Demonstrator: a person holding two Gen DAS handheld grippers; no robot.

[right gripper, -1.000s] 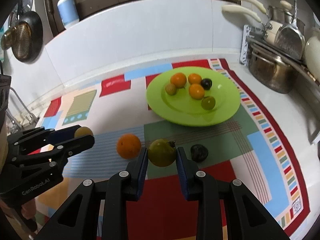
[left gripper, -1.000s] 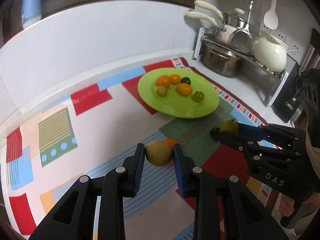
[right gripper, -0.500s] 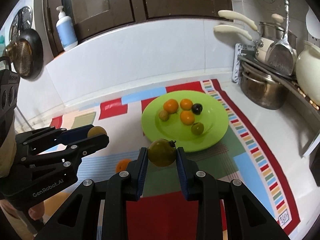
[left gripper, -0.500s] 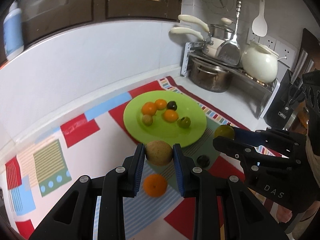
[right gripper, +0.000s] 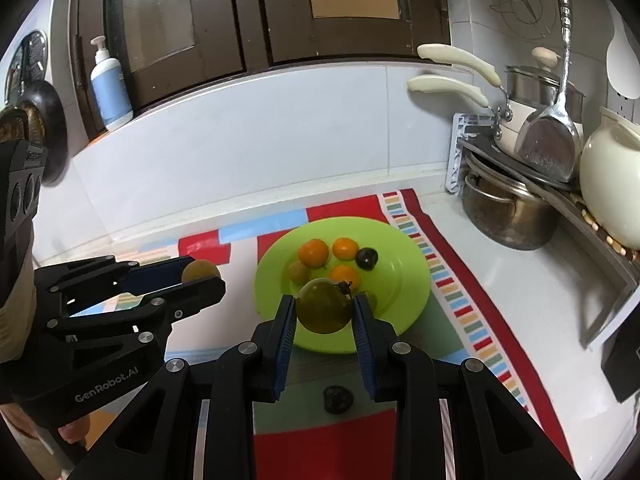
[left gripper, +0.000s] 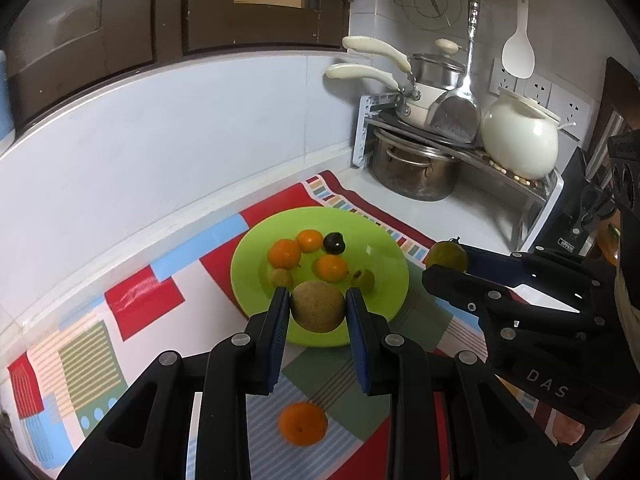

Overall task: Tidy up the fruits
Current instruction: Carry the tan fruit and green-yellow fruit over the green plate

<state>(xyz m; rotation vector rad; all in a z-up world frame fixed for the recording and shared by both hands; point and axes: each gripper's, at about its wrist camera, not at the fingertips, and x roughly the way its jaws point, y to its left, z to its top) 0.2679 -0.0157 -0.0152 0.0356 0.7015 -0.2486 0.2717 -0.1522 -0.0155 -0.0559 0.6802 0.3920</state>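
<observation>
My left gripper (left gripper: 318,308) is shut on a tan speckled fruit (left gripper: 317,306), held in the air over the near rim of the green plate (left gripper: 384,256). My right gripper (right gripper: 324,312) is shut on a yellow-green fruit (right gripper: 323,310) with a dark stem, also raised before the green plate (right gripper: 404,280). The plate holds three oranges, a dark plum (left gripper: 333,242) and two small greenish fruits. An orange (left gripper: 303,423) lies on the mat below my left gripper. A dark fruit (right gripper: 337,399) lies on the mat under my right gripper.
A patterned mat (left gripper: 132,300) covers the white counter. At the right stands a rack with a steel pot (left gripper: 414,168), pans and a white ceramic pot (left gripper: 520,144). A soap bottle (right gripper: 110,88) stands on the ledge at the left. The white wall runs behind the plate.
Both grippers have risen with their fruits and moved toward the plate. The orange and the dark fruit on the mat now lie lower in view, beneath the fingers.
</observation>
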